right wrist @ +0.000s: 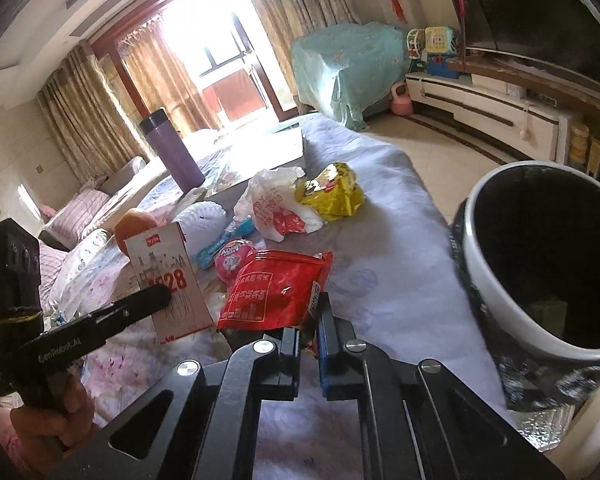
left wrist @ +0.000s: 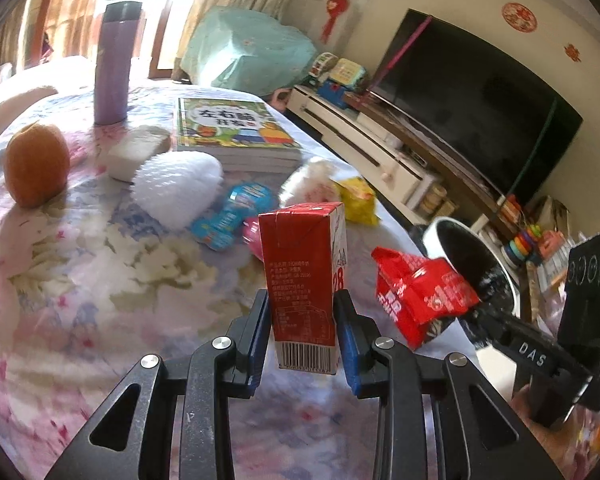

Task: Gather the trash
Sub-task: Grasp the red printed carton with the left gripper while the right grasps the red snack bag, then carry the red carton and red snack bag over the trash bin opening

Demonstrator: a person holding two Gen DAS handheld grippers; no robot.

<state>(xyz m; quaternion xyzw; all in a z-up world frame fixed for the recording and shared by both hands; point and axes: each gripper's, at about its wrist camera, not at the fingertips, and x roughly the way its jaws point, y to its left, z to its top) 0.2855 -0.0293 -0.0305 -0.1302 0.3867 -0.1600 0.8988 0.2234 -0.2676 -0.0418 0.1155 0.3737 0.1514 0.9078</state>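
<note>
My left gripper (left wrist: 302, 320) jaws clamp the red milk carton (left wrist: 302, 264); right gripper (right wrist: 309, 328) jaws pinch the red snack packet (right wrist: 274, 292), bin (right wrist: 540, 256) just right.

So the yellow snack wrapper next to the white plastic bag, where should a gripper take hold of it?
Grip the yellow wrapper by its crinkled right edge, coming from the bare cloth on the side away from the white plastic bag. It lies flat and crumpled, so a raised fold suits a pinch; the bag touches its left side.
</note>
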